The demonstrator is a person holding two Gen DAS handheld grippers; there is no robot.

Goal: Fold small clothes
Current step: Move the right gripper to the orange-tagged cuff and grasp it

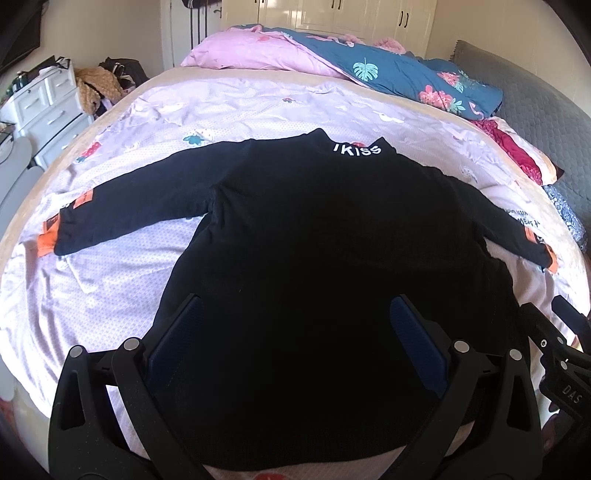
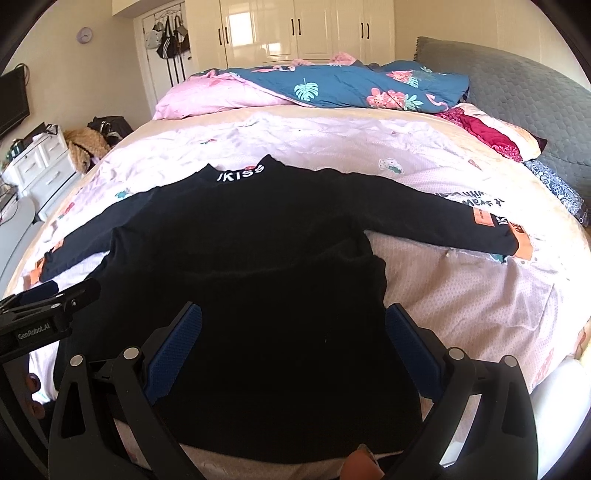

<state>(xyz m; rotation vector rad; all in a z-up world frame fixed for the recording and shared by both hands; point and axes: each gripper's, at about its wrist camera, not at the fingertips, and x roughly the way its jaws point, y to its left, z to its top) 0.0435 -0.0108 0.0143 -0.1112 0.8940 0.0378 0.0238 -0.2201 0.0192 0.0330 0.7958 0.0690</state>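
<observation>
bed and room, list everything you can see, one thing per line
top: 1, black with white lettering at the collar and orange cuff patches, spread flat on the bed, sleeves out
sheet: 1, pale pink print, covering the bed
duvet: 1, blue floral with pink underside, bunched at the far edge
headboard: 1, grey, right side
red blanket: 1, beside the headboard
dresser: 1, white, left of the bed
wardrobe: 1, cream, far wall
bags: several, hanging on the door
left tongs: 1, black with blue pads, open over the hem
right tongs: 1, same, open over the hem
</observation>
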